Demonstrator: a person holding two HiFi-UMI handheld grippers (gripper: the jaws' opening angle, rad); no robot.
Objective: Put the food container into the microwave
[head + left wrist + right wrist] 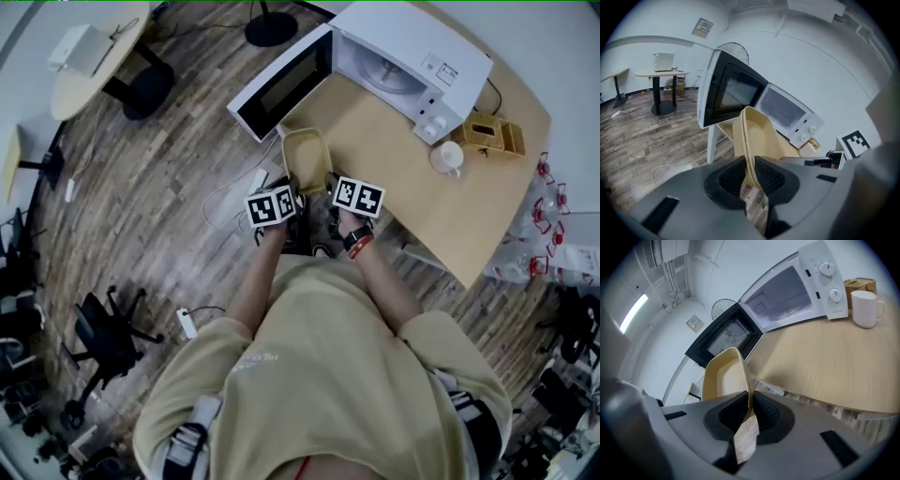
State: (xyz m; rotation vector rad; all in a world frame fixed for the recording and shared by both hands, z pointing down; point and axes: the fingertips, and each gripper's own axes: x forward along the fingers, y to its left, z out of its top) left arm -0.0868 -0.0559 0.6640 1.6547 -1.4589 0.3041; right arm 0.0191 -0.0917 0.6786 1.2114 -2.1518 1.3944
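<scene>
A shallow cream food container (pixel 307 159) is held over the near corner of the wooden table (pixel 450 202), just before the white microwave (pixel 412 56). The microwave's door (pixel 281 84) hangs open to the left and its cavity shows. My left gripper (pixel 284 195) is shut on the container's left rim (pixel 749 154). On the right rim (pixel 746 385) my right gripper (pixel 336 189) is shut as well. The empty container (pixel 757 136) points toward the open microwave (pixel 787 112). In the right gripper view the container (pixel 724 376) rises in front of the microwave (pixel 787 291).
A white mug (pixel 447 157) and a small wooden box (pixel 486 134) stand on the table right of the microwave. White cables (pixel 230 202) lie on the wood floor. A round table (pixel 89 56) and office chairs (pixel 103 337) stand at the left.
</scene>
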